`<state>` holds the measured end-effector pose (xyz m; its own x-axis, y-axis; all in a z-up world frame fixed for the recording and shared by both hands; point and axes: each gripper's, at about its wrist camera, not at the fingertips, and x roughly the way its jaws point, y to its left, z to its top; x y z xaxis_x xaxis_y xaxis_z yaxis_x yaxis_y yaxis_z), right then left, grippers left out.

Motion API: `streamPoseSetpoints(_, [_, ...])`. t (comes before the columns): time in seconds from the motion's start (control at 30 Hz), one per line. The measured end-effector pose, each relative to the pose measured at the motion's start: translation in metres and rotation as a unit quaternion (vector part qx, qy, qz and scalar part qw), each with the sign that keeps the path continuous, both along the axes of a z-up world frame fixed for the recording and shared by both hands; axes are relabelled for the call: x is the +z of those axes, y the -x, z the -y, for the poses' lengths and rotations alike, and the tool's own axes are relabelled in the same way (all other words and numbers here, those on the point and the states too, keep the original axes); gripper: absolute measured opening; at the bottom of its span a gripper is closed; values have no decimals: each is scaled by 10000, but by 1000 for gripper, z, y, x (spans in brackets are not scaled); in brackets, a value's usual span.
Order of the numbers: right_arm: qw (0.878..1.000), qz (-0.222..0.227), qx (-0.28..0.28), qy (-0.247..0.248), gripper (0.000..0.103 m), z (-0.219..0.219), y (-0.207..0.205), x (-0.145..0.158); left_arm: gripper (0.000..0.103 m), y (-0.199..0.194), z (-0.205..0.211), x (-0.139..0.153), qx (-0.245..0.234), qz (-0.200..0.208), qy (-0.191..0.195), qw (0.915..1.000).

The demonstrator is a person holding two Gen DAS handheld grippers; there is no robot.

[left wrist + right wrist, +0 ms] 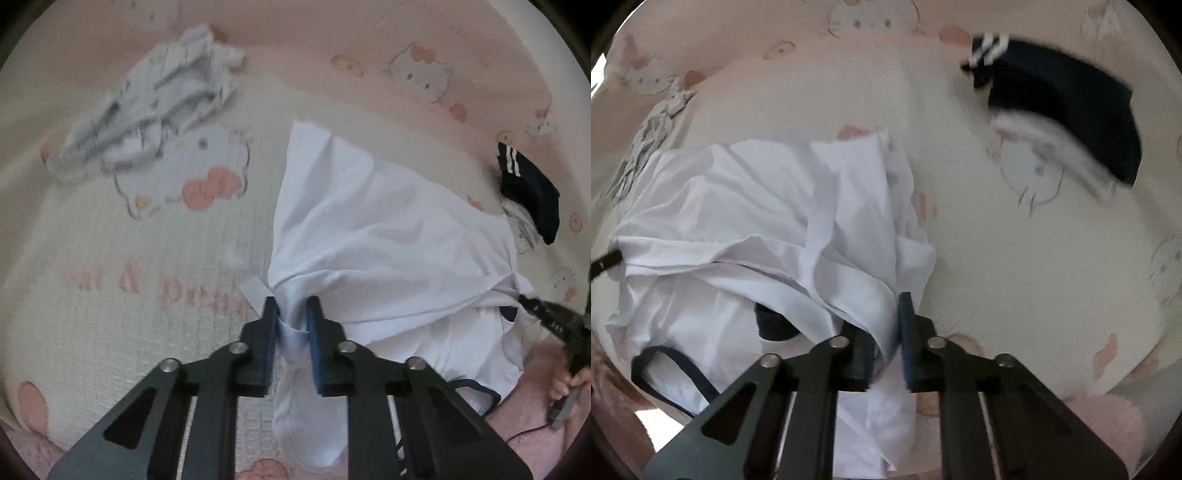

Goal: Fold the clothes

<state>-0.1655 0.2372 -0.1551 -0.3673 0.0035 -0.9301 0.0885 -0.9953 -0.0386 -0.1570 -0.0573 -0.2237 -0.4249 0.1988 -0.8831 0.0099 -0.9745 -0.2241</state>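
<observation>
A white shirt (376, 240) with dark navy trim lies bunched on a cartoon-print bed sheet (147, 258). My left gripper (291, 306) is shut on a gathered fold at its near left edge, and cloth hangs down between the fingers. In the right wrist view the same white shirt (757, 229) spreads to the left, its navy-edged opening (665, 373) at lower left. My right gripper (890, 314) is shut on the shirt's right edge, and cloth drapes below the pads. The right gripper also shows in the left wrist view, at the far right (546, 314), held by a hand (569, 384).
A crumpled pale printed garment (147, 107) lies at the upper left of the sheet, also seen in the right wrist view (653, 136). A dark navy garment with white stripes (528, 188) lies on a white piece at the right (1071, 99). A pink fuzzy blanket (1108, 417) borders the near edge.
</observation>
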Motion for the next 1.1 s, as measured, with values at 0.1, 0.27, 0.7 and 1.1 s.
streamPoseSetpoints(0.1, [9997, -213, -8, -76, 6, -2, -4, 15, 12, -5, 8, 16, 139, -182, -223, 9995])
streamPoseSetpoints(0.27, [9988, -483, -120, -10, 6, -14, -22, 44, 12, -16, 31, 42, 364, -412, -850, 9949])
streamPoseSetpoints(0.7, [9958, 643, -582, -304, 41, -25, -35, -19, 42, -19, 30, -2, 432, 470, -511, 9967])
streamPoseSetpoints(1.1, [9802, -611, -403, 1842, 47, -26, -41, 36, 40, -3, -21, 8, -385, -67, -274, 9989])
